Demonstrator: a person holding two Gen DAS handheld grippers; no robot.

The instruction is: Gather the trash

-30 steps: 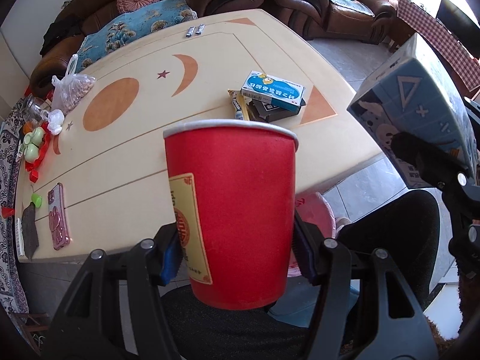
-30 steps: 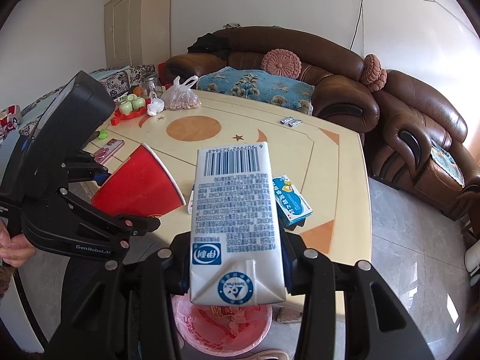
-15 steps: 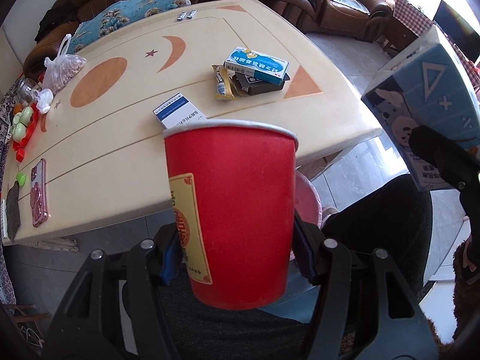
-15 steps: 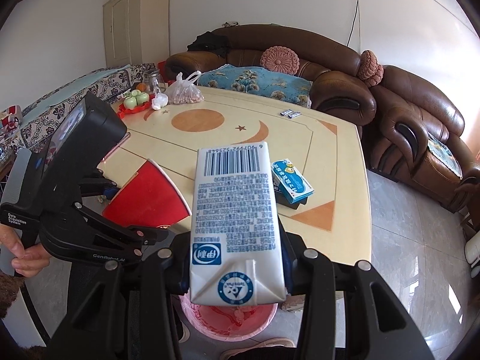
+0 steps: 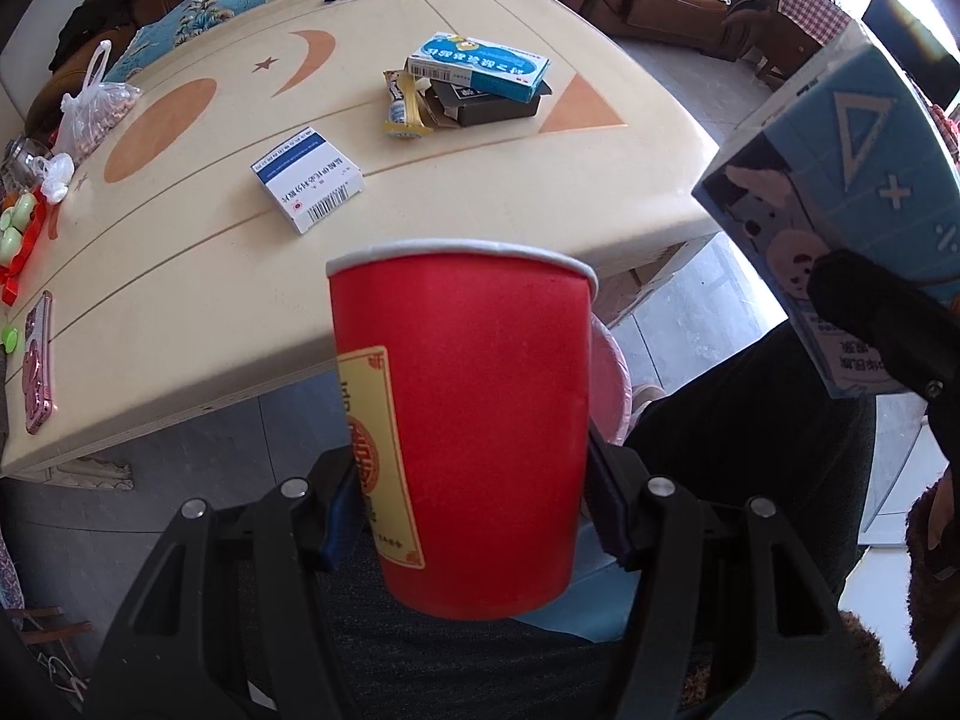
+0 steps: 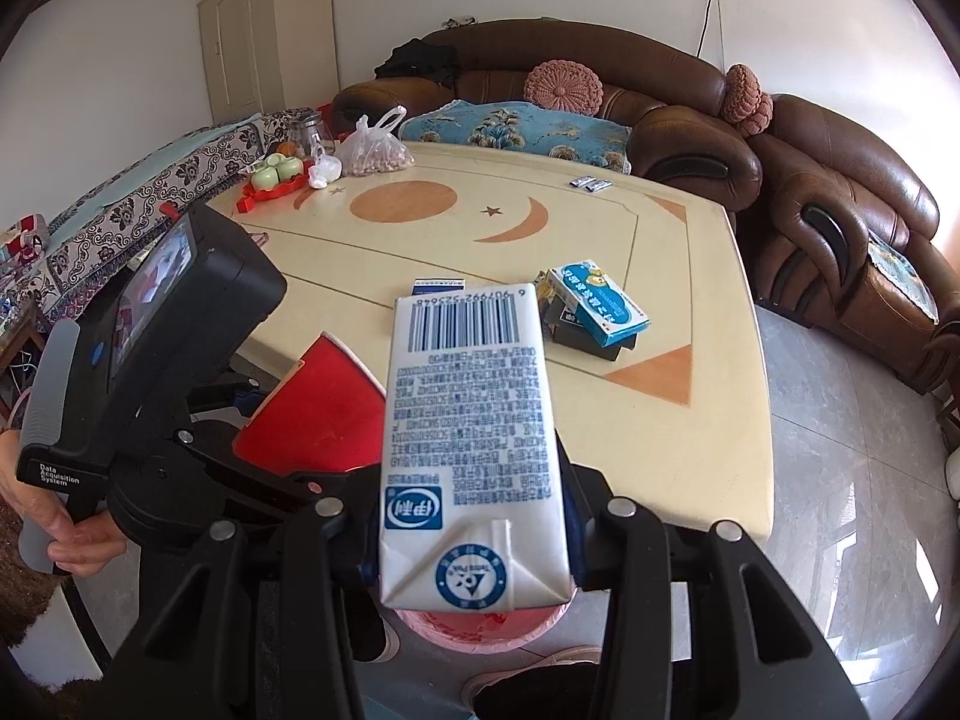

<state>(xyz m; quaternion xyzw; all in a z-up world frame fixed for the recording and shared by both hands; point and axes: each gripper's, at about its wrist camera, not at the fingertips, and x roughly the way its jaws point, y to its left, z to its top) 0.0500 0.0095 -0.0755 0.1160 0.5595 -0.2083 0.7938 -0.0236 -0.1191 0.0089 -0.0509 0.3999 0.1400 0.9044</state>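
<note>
Between the left gripper's (image 5: 474, 516) blue-padded fingers sits a red paper cup (image 5: 462, 420), upright, white-rimmed, with a yellow label panel on its left side — the pads press both walls near its base, off the near edge of the table (image 5: 180, 312). The right gripper (image 6: 474, 540) clamps a white milk carton (image 6: 474, 450) the same way; its barcode end points away and its folded end, with a round blue emblem, faces the camera. In the left wrist view the carton (image 5: 840, 180) shows a pale blue printed face at the far right.

Below both loads, a pink bin (image 6: 474, 630) stands on the grey tiled floor just beside the table's near edge, largely hidden by the carton and cup.

The table is cream with orange moon, star and circle inlays. On it lie a white-and-blue medicine box (image 5: 306, 180), a blue box stacked on a black one (image 5: 480, 72) with a yellow wrapper (image 5: 405, 105) just beside, a bag of nuts (image 5: 96, 108) far left, and a pink phone (image 5: 36, 366) at the left edge. Brown leather sofas (image 6: 660, 120) ring the far side.
</note>
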